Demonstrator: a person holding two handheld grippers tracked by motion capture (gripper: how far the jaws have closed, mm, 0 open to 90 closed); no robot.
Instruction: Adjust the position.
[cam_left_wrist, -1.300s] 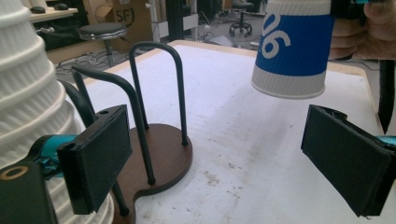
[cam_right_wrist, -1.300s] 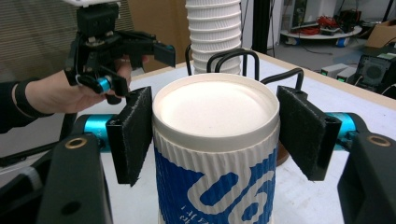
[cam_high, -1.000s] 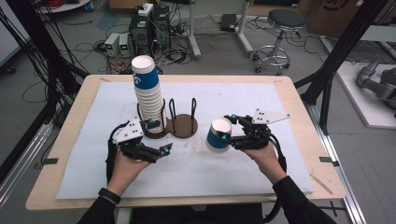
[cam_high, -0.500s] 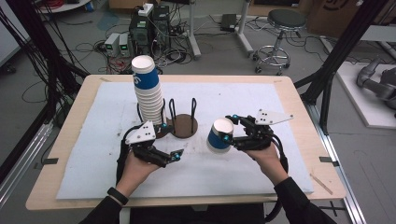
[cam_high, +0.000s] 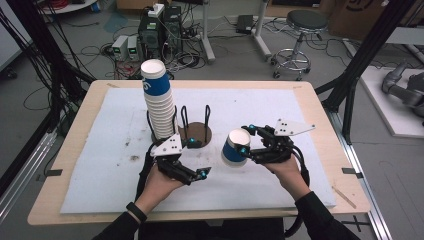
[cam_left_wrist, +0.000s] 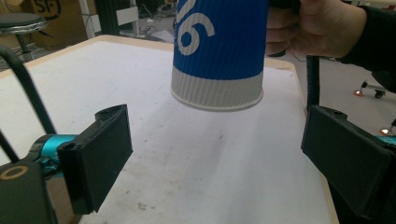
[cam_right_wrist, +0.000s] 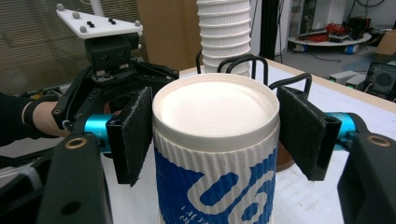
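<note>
- Left gripper (cam_high: 202, 172): near, left of centre, jaws spread wide with nothing between them, pointing right toward the cup.
- Cup (cam_high: 235, 147): held just right of centre, clear of the white mat (cam_high: 115, 150). Its long axis stands roughly upright, closed white end up, open rim facing down. It is ribbed paper, blue with white lettering and a pale band at the rim.
- Right gripper (cam_high: 245, 148): clamped on the cup's sides, reaching in from the right.
- Holder (cam_high: 195, 132): farther, with black wire loops; a tall cup stack (cam_high: 159, 102) stands at its left.
</note>
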